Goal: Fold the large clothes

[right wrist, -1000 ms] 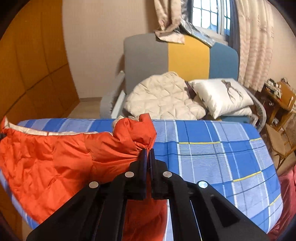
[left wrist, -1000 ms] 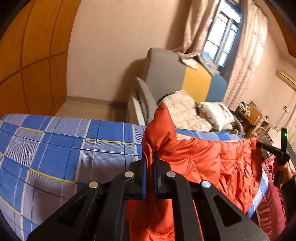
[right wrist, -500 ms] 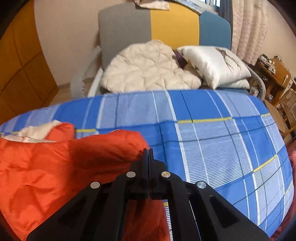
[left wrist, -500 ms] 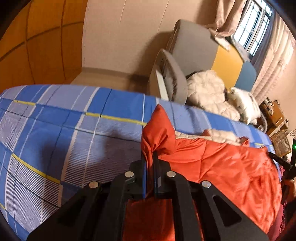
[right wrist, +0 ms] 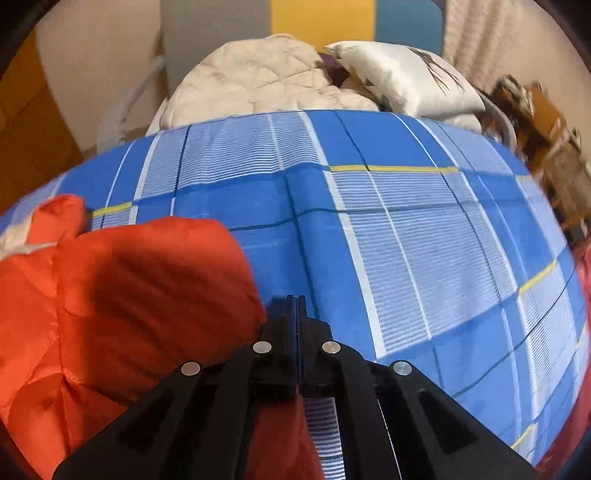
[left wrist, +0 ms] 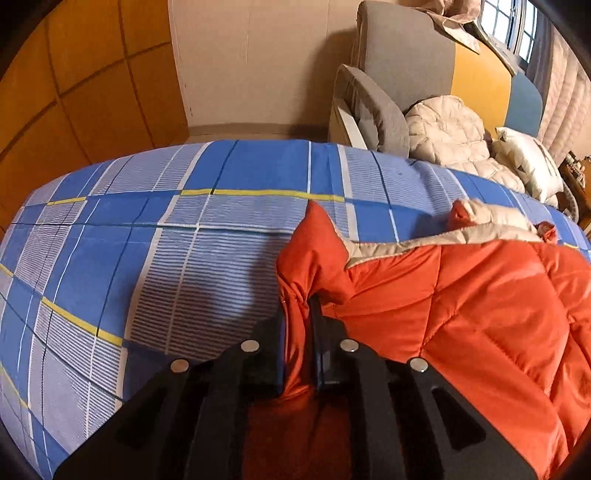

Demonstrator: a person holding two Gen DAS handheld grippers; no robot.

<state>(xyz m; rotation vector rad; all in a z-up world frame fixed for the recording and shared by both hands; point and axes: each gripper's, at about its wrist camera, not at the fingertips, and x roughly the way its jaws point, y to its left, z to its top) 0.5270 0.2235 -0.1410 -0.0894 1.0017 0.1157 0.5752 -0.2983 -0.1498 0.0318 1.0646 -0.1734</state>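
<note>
Lowered onto the bedspread [left wrist: 155,258], orange jacket [left wrist: 461,295] lies crosswise; left jaws opening around it, right closed.

A bed [left wrist: 110,258] in a blue checked sheet; behind it a grey, yellow and blue sofa [left wrist: 406,55] holding a cream quilt [left wrist: 447,125] and pillow [right wrist: 399,77]; beige wall [left wrist: 258,62]; curtained window [left wrist: 513,26].

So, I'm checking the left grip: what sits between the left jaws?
In the left wrist view, a pinched fold of the orange jacket runs between the jaws of the left gripper, which are opening. Beyond it lies the blue plaid sheet.
</note>
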